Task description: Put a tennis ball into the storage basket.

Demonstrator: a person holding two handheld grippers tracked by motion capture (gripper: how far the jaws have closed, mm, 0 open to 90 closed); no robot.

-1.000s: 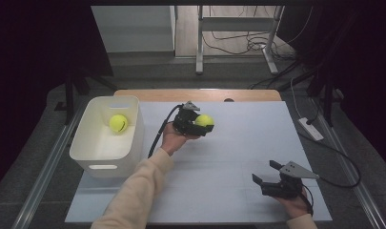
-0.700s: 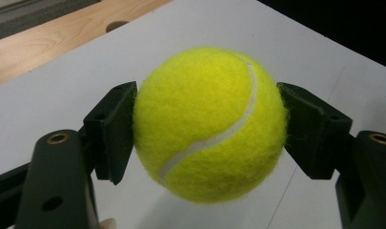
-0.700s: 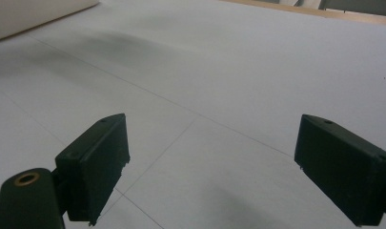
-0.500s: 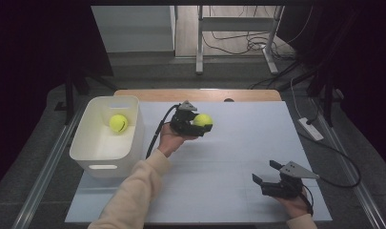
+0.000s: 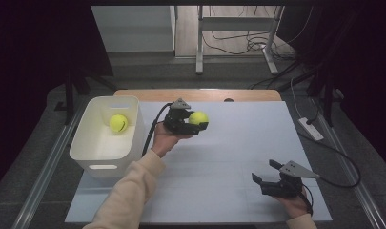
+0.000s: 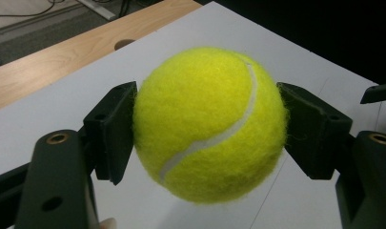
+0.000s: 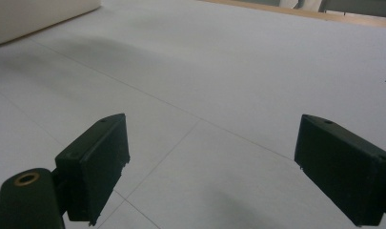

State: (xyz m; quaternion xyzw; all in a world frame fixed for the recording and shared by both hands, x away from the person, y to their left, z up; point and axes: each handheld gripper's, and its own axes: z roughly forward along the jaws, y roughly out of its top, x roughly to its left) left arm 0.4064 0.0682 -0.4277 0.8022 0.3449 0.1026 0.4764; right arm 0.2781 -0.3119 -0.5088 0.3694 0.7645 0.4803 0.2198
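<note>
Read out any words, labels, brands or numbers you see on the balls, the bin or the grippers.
None can be read.
Held ball: only a white seam, no print on the side shown.
Ball in bin: a dark mark, too small to read.
Bin: plain white.
Left gripper and right gripper: no markings visible.

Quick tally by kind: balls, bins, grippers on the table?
Tennis balls: 2 (one held in the left gripper, ball at; one inside the bin at)
White bin: 1
Grippers: 2 (left, plus the right gripper, jaws apart, nothing in it)
Total: 5
</note>
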